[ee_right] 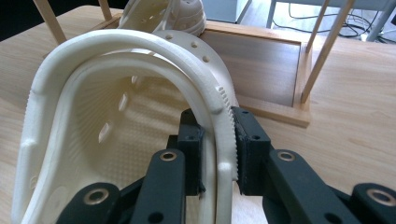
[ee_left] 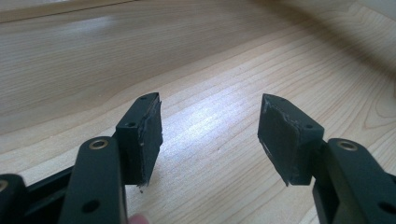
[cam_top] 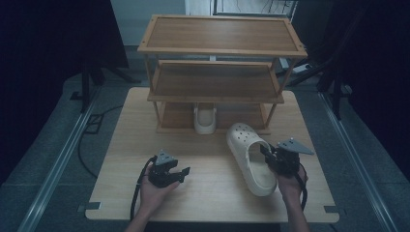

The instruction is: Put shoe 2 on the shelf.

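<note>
A cream clog (cam_top: 249, 157) lies on the wooden table (cam_top: 125, 145), toe towards the shelf rack. My right gripper (cam_top: 268, 151) is shut on its right side wall; in the right gripper view the clog (ee_right: 116, 116) has its rim clamped between both pads, the gripper (ee_right: 219, 149) holding it from the heel side. A second cream clog (cam_top: 205, 119) stands on the bottom shelf of the wooden rack (cam_top: 222, 48), and shows as the far clog (ee_right: 173, 16) behind the held one. My left gripper (cam_top: 183, 173) rests low over the table, open; the left gripper view shows the gripper (ee_left: 210, 133) with bare wood between its pads.
The three-tier rack stands at the table's far side; its bottom shelf (ee_right: 261, 65) has room to the right of the parked clog, between thin posts (ee_right: 324, 49). Dark stands and a floor rail (cam_top: 63, 159) flank the table.
</note>
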Tool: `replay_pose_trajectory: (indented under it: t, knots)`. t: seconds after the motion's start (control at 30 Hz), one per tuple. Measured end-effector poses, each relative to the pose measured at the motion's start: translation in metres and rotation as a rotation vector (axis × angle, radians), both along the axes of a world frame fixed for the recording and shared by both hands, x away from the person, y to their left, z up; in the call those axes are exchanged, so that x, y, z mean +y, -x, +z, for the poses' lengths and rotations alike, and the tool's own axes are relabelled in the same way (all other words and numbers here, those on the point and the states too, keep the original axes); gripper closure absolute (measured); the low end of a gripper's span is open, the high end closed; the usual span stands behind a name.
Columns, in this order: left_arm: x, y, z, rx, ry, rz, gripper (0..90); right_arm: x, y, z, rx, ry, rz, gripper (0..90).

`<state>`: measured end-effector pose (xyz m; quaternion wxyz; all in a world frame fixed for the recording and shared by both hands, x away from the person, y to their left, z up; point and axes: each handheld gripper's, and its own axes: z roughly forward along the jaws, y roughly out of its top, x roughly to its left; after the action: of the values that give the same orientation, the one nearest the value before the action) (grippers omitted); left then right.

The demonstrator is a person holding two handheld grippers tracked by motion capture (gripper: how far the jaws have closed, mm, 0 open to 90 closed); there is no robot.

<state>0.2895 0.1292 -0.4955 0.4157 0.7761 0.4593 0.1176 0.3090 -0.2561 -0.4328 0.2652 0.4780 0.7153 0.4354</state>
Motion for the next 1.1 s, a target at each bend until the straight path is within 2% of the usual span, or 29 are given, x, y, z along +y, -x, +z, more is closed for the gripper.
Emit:
replay_pose_trajectory:
  t: [0.2,0.33,0.53,0.63,0.77,0.87,1.1]
  knots:
    - [0.001,0.000,0.000,0.000,0.003,0.001,40.2,0.009,-0.016,0.001,-0.005,0.009,-0.001,75.3]
    - [0.001,0.000,0.000,0.000,0.005,0.003,40.2,0.010,-0.031,0.001,-0.007,-0.009,-0.013,75.3]
    - [0.002,0.000,0.000,0.001,0.007,0.005,40.2,0.013,-0.056,-0.002,-0.016,-0.022,-0.059,75.3]
    - [0.003,0.000,0.000,0.001,0.009,0.006,40.2,0.016,-0.069,-0.006,-0.005,-0.034,-0.075,75.3]
    - [0.002,-0.001,0.000,0.004,0.008,0.004,40.2,0.020,-0.081,-0.010,-0.010,-0.016,-0.100,75.2]
    - [0.001,0.000,0.000,0.005,0.008,0.001,40.2,0.024,-0.089,-0.013,-0.012,-0.027,-0.120,75.2]
    - [0.003,-0.001,0.000,0.006,0.009,0.005,40.1,0.038,-0.107,-0.021,-0.006,-0.008,-0.153,75.2]
